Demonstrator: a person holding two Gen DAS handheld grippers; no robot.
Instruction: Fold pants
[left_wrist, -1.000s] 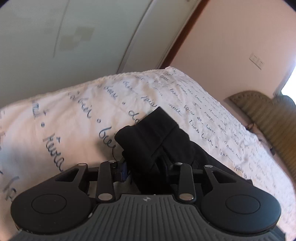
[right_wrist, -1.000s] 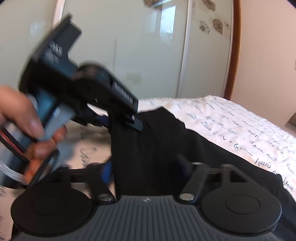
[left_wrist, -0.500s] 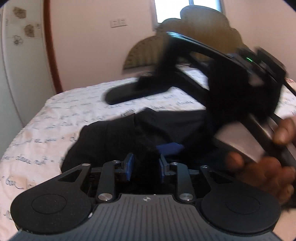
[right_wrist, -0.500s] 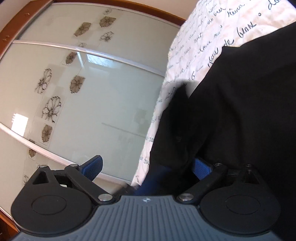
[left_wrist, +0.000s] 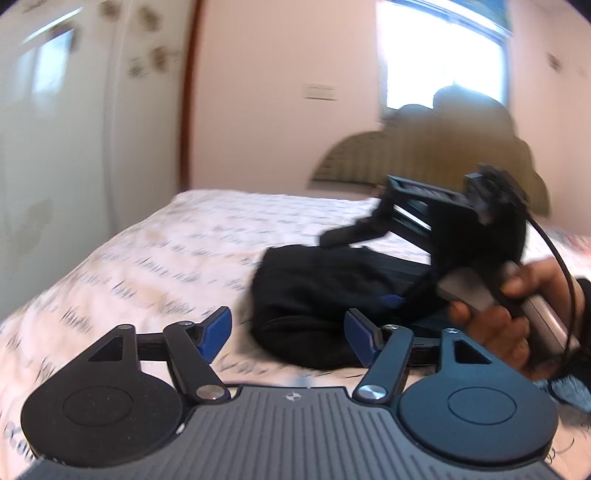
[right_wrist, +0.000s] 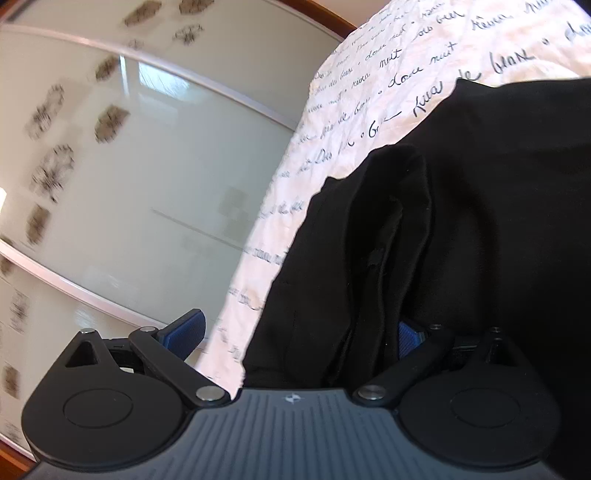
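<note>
The black pants (left_wrist: 325, 291) lie bunched in a folded heap on the white bedspread with script writing (left_wrist: 177, 258). My left gripper (left_wrist: 288, 334) is open and empty, just in front of the heap's near edge. My right gripper (right_wrist: 295, 332) is open, with black fabric (right_wrist: 369, 266) lying loose between its blue pads (right_wrist: 184, 330). In the left wrist view the right gripper's body (left_wrist: 461, 229) hovers over the far right side of the pants, held by a hand (left_wrist: 495, 317).
A glass wardrobe door with flower prints (right_wrist: 110, 166) stands beside the bed. A padded headboard (left_wrist: 424, 158), a window (left_wrist: 439, 51) and a wall switch (left_wrist: 319, 92) are at the far end. Bare bedspread lies left of the pants.
My left gripper let go of the pants and opened, drawing back a little. The pants now rest on the bed. My right gripper stays open over the fabric.
</note>
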